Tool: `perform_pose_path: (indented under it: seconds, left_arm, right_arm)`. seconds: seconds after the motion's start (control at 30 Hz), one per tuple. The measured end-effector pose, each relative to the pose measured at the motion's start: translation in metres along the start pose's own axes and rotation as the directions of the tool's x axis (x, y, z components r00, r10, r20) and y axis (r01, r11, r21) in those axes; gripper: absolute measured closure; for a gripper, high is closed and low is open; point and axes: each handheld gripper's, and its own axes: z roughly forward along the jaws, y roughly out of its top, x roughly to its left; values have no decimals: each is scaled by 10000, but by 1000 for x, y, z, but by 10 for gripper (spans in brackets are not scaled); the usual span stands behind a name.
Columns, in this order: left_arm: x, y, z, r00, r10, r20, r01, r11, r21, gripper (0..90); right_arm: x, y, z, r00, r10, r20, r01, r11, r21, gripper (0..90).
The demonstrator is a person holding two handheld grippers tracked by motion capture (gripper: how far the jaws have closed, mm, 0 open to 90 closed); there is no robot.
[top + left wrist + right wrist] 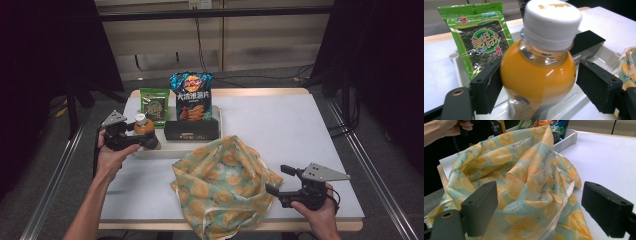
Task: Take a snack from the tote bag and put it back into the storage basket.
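Observation:
A small bottle of orange juice (143, 126) with a white cap stands in the white tray (150, 150) at the table's left. My left gripper (147, 136) reaches in from the left with a jaw on either side of the bottle (537, 72). The left pad (486, 90) touches it, while a thin gap shows at the right pad (596, 85). A crumpled cloth bag (222, 180) printed with orange slices lies at the front middle. My right gripper (279, 180) rests at its right edge, jaws wide, facing the cloth (529, 177) without pinching it.
Behind the bottle in the tray stand a green seaweed packet (154, 106), a blue bag of chips (191, 97) and a low black box (192, 130). The white tabletop (280, 125) stretches to the right. Dark curtains flank the table.

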Motion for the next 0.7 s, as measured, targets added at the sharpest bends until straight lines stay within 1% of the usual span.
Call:
perform_pose_path:
  seconds: [0.03,0.07,0.1,0.13,0.17,0.2,0.27,0.33,0.4,0.43,0.47,0.6,0.7]
  left_arm:
    - [-1,-1,1,10000,-44,-49,44,10000,0,210]
    - [-2,-1,2,9999,33,-120,-31,9999,109,201]
    - [-3,-1,3,9999,27,-159,-24,9998,188,186]
    - [-3,-2,3,9997,-20,-229,24,9998,179,151]
    - [-4,-3,4,9994,-101,-320,105,9999,126,150]
    - [-5,-3,4,9995,-41,-306,46,9999,163,152]
    - [-7,-3,4,9995,-48,-309,54,9998,185,152]
    - [-9,-4,4,9991,-160,-384,165,9998,141,154]
    - [-8,-4,3,9992,-197,-351,203,9997,154,160]
    - [-9,-4,3,9990,-177,-404,184,9997,177,161]
    - [-9,-5,2,9987,-237,-445,243,9996,133,171]
    - [-10,-5,1,9982,-204,-556,214,9996,166,214]
    - [-7,-5,-1,9978,-319,-577,327,9994,136,297]
  right_arm:
    - [0,0,0,10000,-2,-14,2,10000,-10,131]
    - [0,0,0,10000,23,-18,-23,10000,-17,130]
    - [-1,0,0,10000,11,-5,-11,10000,-24,130]
    - [-1,0,0,10000,28,-49,-28,10000,-26,130]
    - [0,0,0,10000,33,-61,-33,10000,-23,131]
    - [0,1,1,10000,15,-82,-15,10000,-23,131]
    - [0,1,1,9999,25,-116,-25,10000,-22,130]
    - [1,1,2,9999,-5,-118,5,10000,-2,131]
    - [1,2,3,9999,43,-124,-43,10000,0,130]
    - [1,2,3,9999,8,-169,-9,10000,-15,131]
    - [1,2,3,9998,-18,-176,18,10000,9,131]
    - [1,2,4,9998,-117,-168,118,9999,31,131]
    - [2,3,3,9998,-154,-146,155,9999,74,131]
